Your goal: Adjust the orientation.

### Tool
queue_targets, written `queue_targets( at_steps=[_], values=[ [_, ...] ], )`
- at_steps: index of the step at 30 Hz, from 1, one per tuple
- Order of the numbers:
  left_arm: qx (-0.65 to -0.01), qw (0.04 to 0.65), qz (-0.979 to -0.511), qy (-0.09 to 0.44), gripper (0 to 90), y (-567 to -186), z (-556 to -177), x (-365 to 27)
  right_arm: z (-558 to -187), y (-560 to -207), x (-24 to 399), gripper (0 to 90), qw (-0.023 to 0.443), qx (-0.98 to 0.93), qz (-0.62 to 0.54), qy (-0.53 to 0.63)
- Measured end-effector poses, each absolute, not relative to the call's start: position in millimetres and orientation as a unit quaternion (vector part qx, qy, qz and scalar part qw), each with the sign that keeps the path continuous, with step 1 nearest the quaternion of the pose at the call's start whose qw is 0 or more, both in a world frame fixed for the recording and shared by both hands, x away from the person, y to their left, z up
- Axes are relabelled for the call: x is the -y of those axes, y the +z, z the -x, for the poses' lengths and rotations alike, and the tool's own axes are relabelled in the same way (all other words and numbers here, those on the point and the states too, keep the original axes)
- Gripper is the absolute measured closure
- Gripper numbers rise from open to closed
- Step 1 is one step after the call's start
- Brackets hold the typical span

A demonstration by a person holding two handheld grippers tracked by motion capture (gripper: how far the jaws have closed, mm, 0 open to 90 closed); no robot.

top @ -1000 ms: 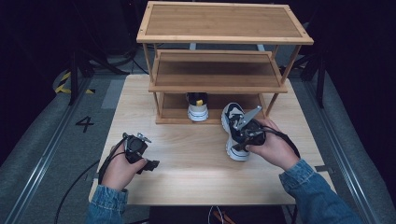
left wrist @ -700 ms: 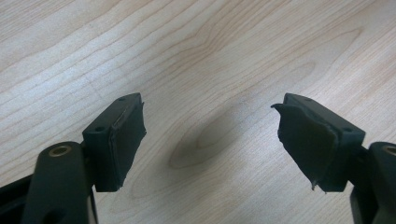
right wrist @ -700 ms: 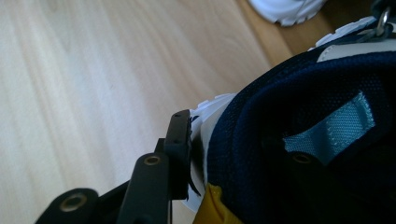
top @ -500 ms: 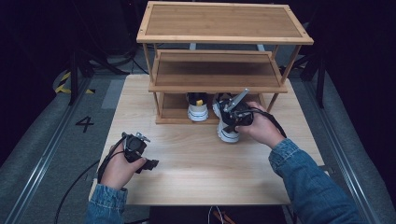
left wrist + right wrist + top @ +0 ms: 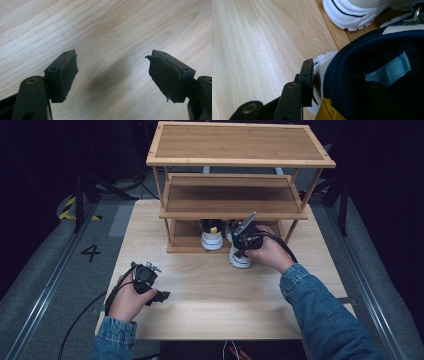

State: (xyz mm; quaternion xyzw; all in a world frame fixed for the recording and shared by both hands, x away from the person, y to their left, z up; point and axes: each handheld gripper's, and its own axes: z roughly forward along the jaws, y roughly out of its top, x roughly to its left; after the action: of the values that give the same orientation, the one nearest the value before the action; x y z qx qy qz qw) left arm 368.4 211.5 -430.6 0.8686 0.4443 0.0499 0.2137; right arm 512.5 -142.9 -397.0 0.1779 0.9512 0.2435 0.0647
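Right hand-held gripper [image 5: 243, 241] clamps sneaker [image 5: 239, 256] heel; toe toward rack [image 5: 235, 210].

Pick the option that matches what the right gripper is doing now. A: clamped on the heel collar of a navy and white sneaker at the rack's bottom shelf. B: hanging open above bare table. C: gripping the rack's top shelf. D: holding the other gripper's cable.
A: the right gripper view shows the right gripper closed on the sneaker, which in the high view sits at the wooden rack.

Light wood table [image 5: 210, 305] under my tongs; wooden rack [image 5: 235, 195] ahead, two sneakers, one [image 5: 212, 239] inside, other [image 5: 240, 260] half out
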Motion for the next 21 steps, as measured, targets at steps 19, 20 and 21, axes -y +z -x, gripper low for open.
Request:
queue_targets(
  at_steps=[19, 20, 21],
  values=[
    [-0.422, 0.221, -0.878, 0.048, 23.5, -425.2, -381.9, -193.6, -481.2, -364.6, 163.7, 45.6, 0.164, -0.900, -0.229, 0.334],
    [-0.422, 0.220, -0.878, 0.047, 23.5, -424.8, -382.5, -192.0, -477.3, -362.3, 167.7, 44.5, 0.160, -0.890, -0.251, 0.346],
    [-0.422, 0.220, -0.878, 0.047, 23.5, -424.8, -382.5, -192.0, -477.3, -362.3, 167.7, 44.5, 0.160, -0.890, -0.251, 0.346]
  ],
)
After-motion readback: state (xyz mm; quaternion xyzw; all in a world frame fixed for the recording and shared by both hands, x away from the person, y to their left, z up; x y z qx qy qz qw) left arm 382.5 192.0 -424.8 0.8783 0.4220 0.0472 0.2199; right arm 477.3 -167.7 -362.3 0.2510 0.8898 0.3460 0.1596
